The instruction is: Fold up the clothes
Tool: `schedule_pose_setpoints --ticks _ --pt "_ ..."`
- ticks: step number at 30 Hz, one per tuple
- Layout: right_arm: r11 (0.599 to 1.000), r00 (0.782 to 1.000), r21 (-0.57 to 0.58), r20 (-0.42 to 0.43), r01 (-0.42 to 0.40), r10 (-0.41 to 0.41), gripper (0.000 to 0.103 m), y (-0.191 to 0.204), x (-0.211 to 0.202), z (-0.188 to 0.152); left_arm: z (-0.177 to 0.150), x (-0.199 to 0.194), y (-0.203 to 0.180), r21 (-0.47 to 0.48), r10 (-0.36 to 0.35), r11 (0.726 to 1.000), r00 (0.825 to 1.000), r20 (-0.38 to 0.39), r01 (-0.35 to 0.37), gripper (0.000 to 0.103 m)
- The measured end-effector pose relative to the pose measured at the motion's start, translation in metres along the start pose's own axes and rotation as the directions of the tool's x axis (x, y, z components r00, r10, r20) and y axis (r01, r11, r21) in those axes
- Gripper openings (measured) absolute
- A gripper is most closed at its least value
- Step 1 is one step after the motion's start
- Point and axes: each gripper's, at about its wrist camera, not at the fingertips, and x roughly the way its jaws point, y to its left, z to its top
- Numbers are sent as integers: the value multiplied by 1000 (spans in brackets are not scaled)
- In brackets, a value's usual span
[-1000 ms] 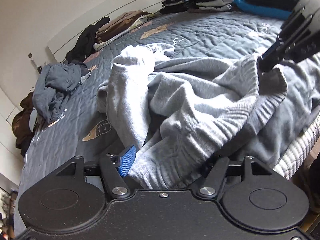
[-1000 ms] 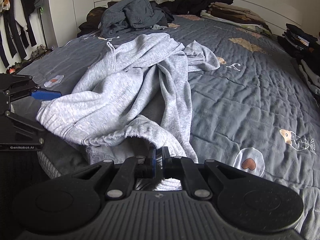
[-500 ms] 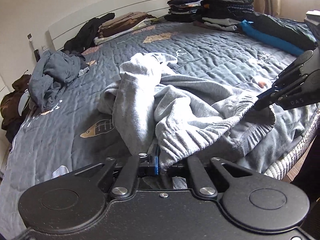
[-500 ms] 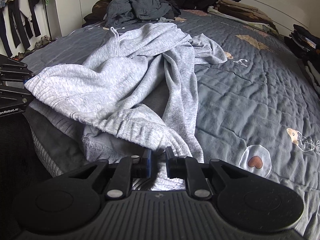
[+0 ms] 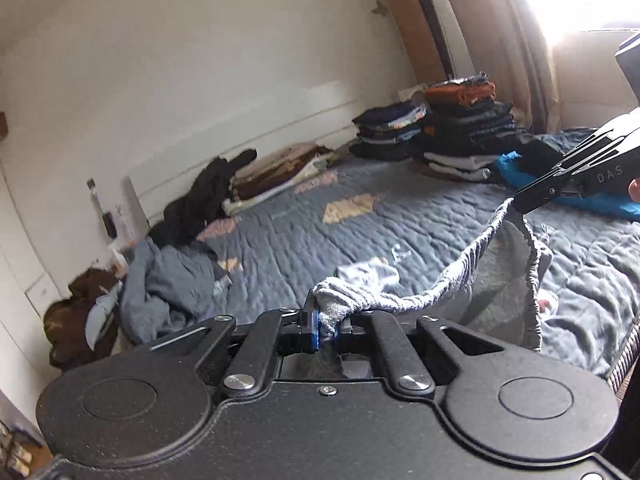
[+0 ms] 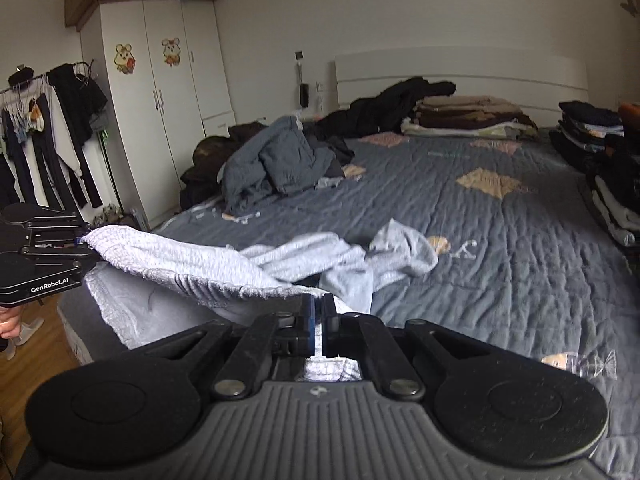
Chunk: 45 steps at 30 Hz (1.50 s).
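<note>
left claw [image 5: 325,326] clamped on grey garment [image 6: 208,264] waistband, right claw [image 6: 318,322] clamped on same waistband, above bed [image 6: 500,240]

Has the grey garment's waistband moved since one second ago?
Yes. The waistband, pinched by both grippers, has risen off the bed quilt and now hangs stretched above it.

The grey sweatpants [image 6: 224,264] are soft fleecy cloth, their waistband ribbed knit, matt throughout. The bed [image 6: 480,240] wears a quilted grey cover, stitched in rippled lines, dull with printed patches. The left gripper [image 5: 324,326] is matt black plastic with bright metal rivets and blue finger pads; the right gripper [image 6: 318,320] has a ribbed, rubbery-looking grey housing. The wardrobe [image 6: 160,100] looks smooth and white, faintly glossy. The floor [image 6: 36,344] is polished wood.
</note>
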Motion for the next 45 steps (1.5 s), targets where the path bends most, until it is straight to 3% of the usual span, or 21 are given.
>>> schedule_pose_setpoints --ticks 4,9,15,17,19,22,27,29,35,40,45 --pt "998 998 -56 70 1 3 0 5 -22 46 39 -17 8 43 34 998 996 80 -37 6" --pt "995 992 -103 121 -15 28 0 14 -40 82 50 -15 2 70 30 997 997 76 -35 6" --pt "995 996 -73 -50 -74 70 7 20 -19 44 22 2 -12 60 2 998 1000 7 -3 6" --pt "992 989 -59 -100 -111 105 17 26 -16 21 15 5 -14 57 0 998 1000 -7 0 6" --pt "988 980 -32 -130 -154 149 44 37 -20 1 12 6 -13 49 2 999 1000 -11 -1 6" --pt "977 965 17 -158 -211 211 71 53 -25 -24 11 4 -8 36 10 999 1000 -6 -9 6" --pt "962 965 167 -116 -214 235 91 81 -25 -48 11 0 -9 33 13 999 1000 -5 -12 6" --pt "952 966 231 -117 -200 232 92 92 -18 -52 10 -1 -11 33 10 999 1000 -4 -10 6" --pt "976 976 197 -172 -97 131 94 139 13 -64 10 -6 -10 33 3 999 1000 6 -3 6" --pt "979 966 202 -245 -36 86 94 148 43 -88 6 -8 -9 24 -4 1000 1000 5 4 6" --pt "980 972 193 -220 -46 89 93 153 57 -105 3 -11 -10 12 -8 1000 1000 2 8 6"
